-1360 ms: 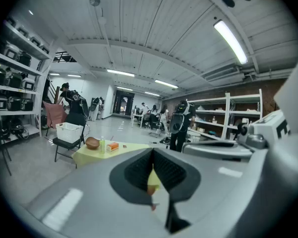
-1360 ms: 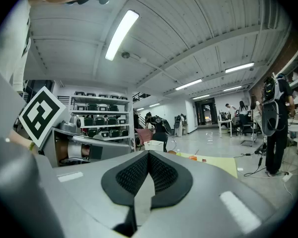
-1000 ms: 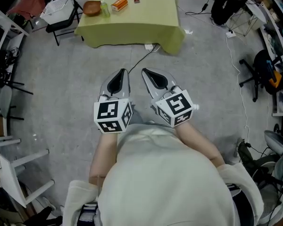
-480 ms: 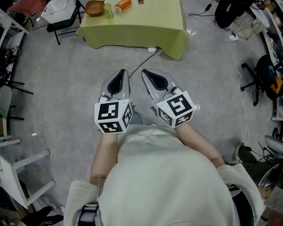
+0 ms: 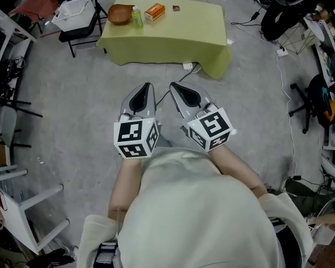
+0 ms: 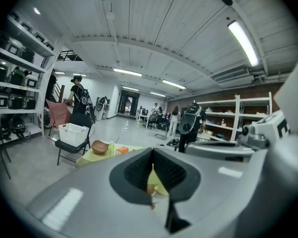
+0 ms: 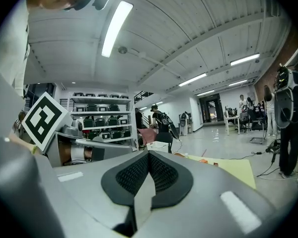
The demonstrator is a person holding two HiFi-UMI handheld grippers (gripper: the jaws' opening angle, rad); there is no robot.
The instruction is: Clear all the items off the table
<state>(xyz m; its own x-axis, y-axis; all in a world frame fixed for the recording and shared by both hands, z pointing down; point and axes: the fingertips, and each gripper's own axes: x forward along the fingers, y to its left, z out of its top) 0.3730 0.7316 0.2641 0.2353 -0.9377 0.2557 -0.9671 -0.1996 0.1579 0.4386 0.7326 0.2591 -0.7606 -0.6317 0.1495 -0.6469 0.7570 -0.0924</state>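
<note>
- Items to clear are all sitting on the low bench draped in yellow-green cloth (image 5: 178,35), across the floor from the person: a brown round bowl (image 5: 120,14), a small clear bottle (image 5: 137,19), an orange box (image 5: 155,12) and a tiny dark red square thing (image 5: 176,8).
- So nothing's off the bench yet as far as I can see; the whole job is left.
- Grip check: left tool (image 5: 145,88) is closed tight with nothing in it, and right tool (image 5: 175,87) is the same, jaws together and empty.
- Both are well apart from the bench, so getting within reach comes first, I'd guess.
- White mesh basket (image 5: 73,13) sits on a chair beside the bench. Maybe the drop-off, can't say.
</note>
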